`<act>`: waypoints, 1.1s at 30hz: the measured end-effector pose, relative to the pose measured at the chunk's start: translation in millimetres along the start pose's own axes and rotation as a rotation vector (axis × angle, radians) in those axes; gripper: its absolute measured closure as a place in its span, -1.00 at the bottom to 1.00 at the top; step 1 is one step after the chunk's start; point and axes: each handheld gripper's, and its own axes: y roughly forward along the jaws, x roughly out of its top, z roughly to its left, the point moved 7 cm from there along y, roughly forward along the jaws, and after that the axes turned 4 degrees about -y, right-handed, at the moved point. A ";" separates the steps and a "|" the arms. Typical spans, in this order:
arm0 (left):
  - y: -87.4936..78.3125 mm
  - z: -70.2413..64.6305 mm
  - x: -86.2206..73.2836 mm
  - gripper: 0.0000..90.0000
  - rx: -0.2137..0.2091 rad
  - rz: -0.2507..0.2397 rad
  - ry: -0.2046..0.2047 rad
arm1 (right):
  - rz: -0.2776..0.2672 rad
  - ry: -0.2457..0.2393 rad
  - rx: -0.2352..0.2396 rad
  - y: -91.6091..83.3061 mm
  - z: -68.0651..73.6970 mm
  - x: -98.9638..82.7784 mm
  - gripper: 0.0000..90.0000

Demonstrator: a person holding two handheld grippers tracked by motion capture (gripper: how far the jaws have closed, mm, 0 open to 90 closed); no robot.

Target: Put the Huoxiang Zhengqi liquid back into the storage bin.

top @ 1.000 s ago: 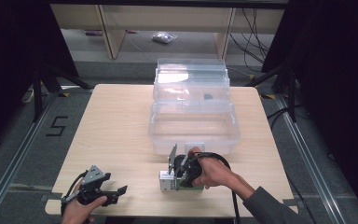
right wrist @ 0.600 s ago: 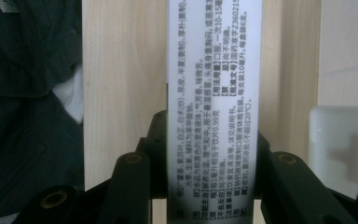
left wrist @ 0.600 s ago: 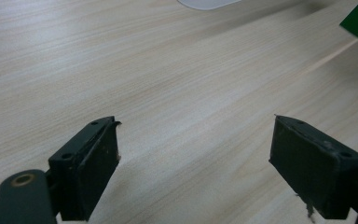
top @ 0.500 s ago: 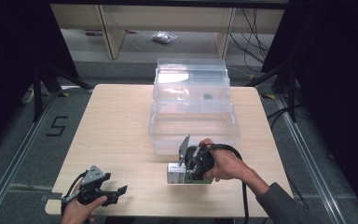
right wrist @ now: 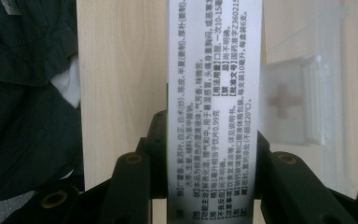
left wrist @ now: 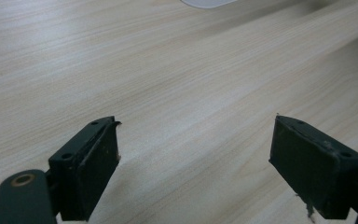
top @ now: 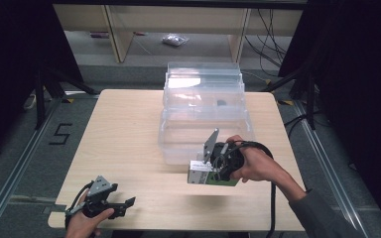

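My right gripper [top: 204,174] is shut on a white and green medicine box [top: 202,173], held above the table just in front of the clear plastic case [top: 203,130]. In the right gripper view the box [right wrist: 213,93] stands between the two black jaws, its printed white side facing the camera. My left gripper [top: 124,203] rests at the table's near left edge with its jaws wide apart. The left gripper view has its two black pads [left wrist: 100,163] apart over bare wood, nothing between them.
The clear case stands open at the middle back of the wooden table [top: 124,134], its lid [top: 203,82] raised behind. A red cross mark on the case's latch [right wrist: 285,100] is in the right gripper view. Shelving and cables lie beyond the table.
My right gripper has lifted the medicine box off the table and carried it right and toward the clear case. The left gripper has stayed put.
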 end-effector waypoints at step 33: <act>-1.9 3.3 -1.8 -0.67 0.003 0.033 0.025 | 0.042 0.021 -0.121 -52.6 -81.6 -15.0 0.45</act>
